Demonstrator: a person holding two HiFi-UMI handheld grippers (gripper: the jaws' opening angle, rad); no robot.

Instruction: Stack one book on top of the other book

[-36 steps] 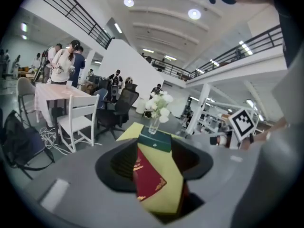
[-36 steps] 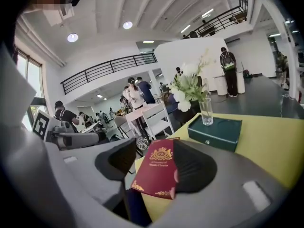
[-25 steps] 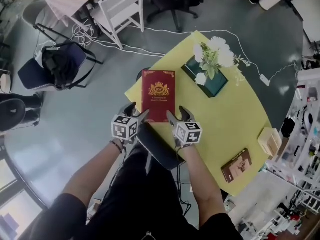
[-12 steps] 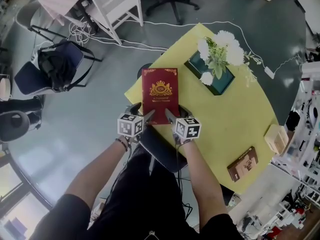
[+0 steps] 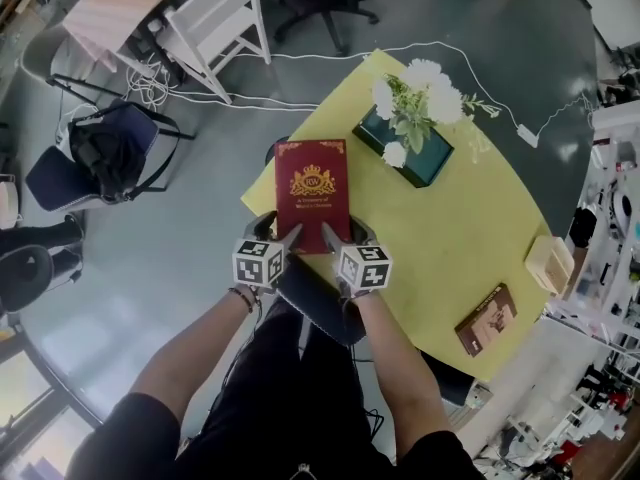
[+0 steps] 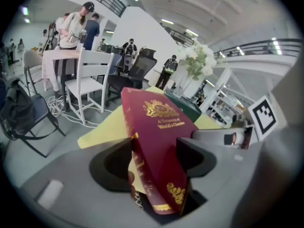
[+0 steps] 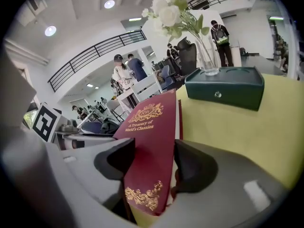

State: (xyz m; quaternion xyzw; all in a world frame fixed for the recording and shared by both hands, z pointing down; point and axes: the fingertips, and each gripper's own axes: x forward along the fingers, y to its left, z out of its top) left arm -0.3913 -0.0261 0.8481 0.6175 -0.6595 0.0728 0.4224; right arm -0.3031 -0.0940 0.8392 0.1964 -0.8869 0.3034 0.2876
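You have the left gripper point(image 5: 278, 226) and the right gripper point(image 5: 346, 228) on the two near corners of the red book point(image 5: 313, 190). Both sets of jaws have just been closing, and their pads now appear clamped on its covers, one above and one below. The book lies flat on the yellow table point(image 5: 450, 228) with its near end at the table's edge. The brown book point(image 5: 486, 319) sits well apart, near the table's right rim.

Your hold is only at one short end, so the long, heavy body may droop or slip out of the pads as you lift. Raise one side faster than the other and the cover could twist or fall open. Swinging the far end round toward the brown book could knock the flowers point(image 5: 415, 93).

Those white flowers stand in a glass vase point(image 7: 209, 56), which is on or just behind the dark green box point(image 5: 425, 163). The box is shut, so what it holds is hidden. A small beige holder point(image 5: 549, 264) sits by the right rim, too small to tell what is in it
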